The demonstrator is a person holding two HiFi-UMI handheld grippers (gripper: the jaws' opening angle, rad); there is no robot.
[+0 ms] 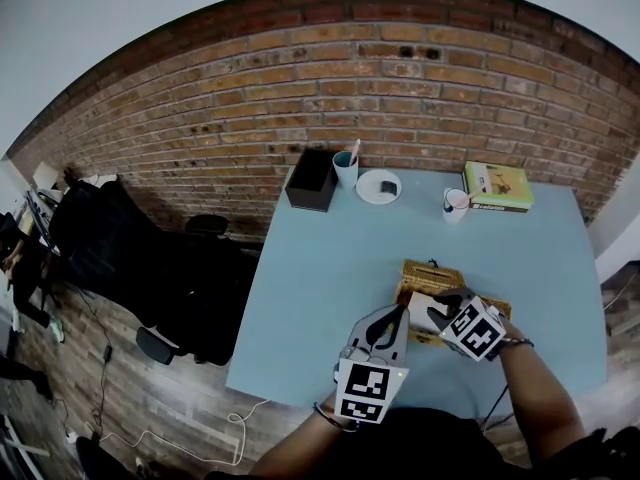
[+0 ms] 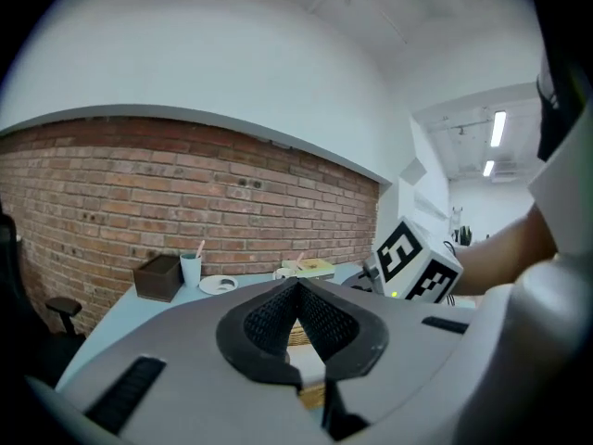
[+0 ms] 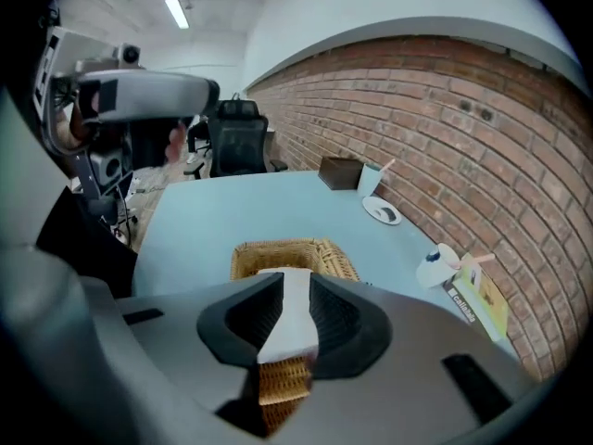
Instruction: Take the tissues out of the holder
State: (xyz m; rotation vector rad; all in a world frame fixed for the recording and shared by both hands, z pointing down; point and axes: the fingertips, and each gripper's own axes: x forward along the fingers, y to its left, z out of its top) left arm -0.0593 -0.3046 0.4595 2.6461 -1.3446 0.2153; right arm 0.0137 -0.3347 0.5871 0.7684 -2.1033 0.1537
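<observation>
On the light-blue table [image 1: 330,268]: one wicker holder [image 3: 287,253], one white batch of tissues [image 3: 292,313] in it, at the near edge, right under the two grippers. Right gripper [image 3: 295,281] sits over the holder, jaws apart, tissues showing in the gap; no firm pinch visible. Left gripper [image 2: 296,286] is just beside it, jaws closed tip to tip with nothing between them, holder and tissues glimpsed below. At the far edge by the brick wall, well apart from the holder: one black box [image 1: 312,180], one teal cup [image 1: 345,171] with a stick in it, one white plate [image 1: 378,186] with a small dark item, one white mug [image 1: 455,204], one book [image 1: 497,186]. Black office chair [image 3: 236,137] stands off the table's left side.
</observation>
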